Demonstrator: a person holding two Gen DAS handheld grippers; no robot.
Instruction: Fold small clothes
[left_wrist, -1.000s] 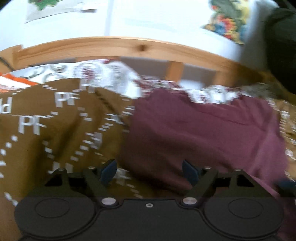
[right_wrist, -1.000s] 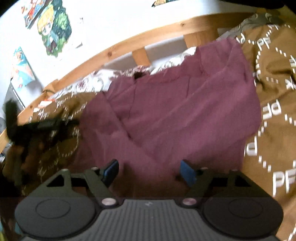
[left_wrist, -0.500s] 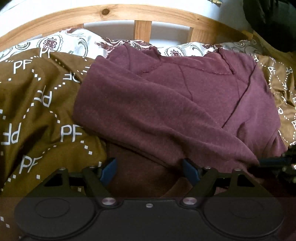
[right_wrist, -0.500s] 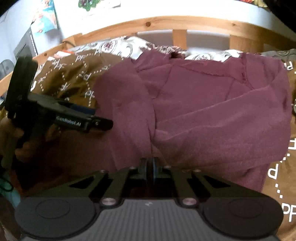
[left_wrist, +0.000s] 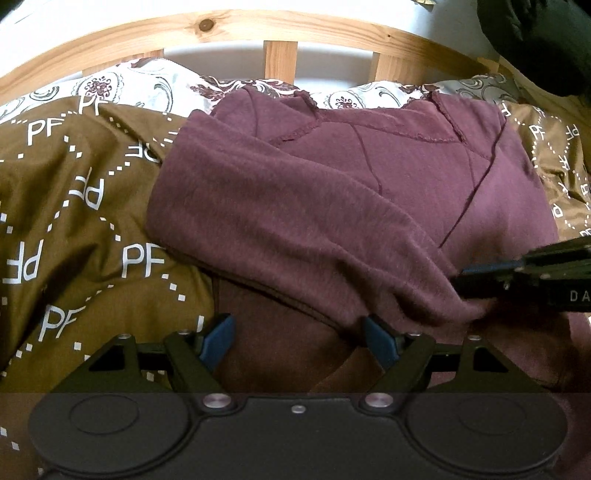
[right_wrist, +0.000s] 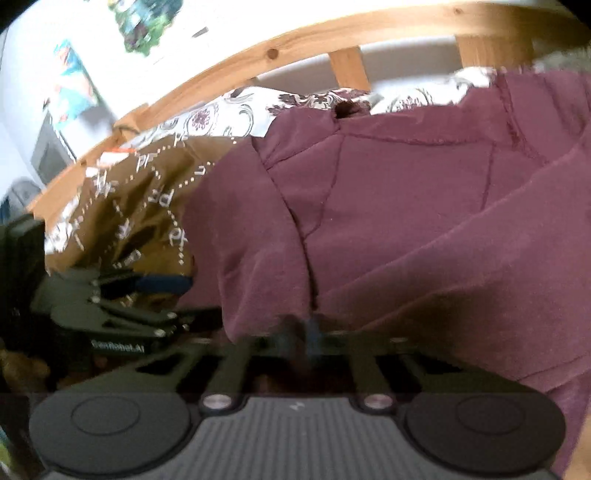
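Showing only rightward: posters (right_wrist: 75, 86), right tongs (right_wrist: 308, 328) pinching maroon garment (right_wrist: 406, 206).

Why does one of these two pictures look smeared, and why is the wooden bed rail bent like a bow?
Right wrist view: motion blur smears the maroon garment and the right gripper. Left wrist view: sharp, with the garment's seams and the left gripper crisp. Both views: the fisheye lens bows the wooden rail, and the wall above it is washed out by brightness.

Black left gripper (left_wrist: 297, 341), 2 blue-padded fingers (left_wrist: 218, 338).
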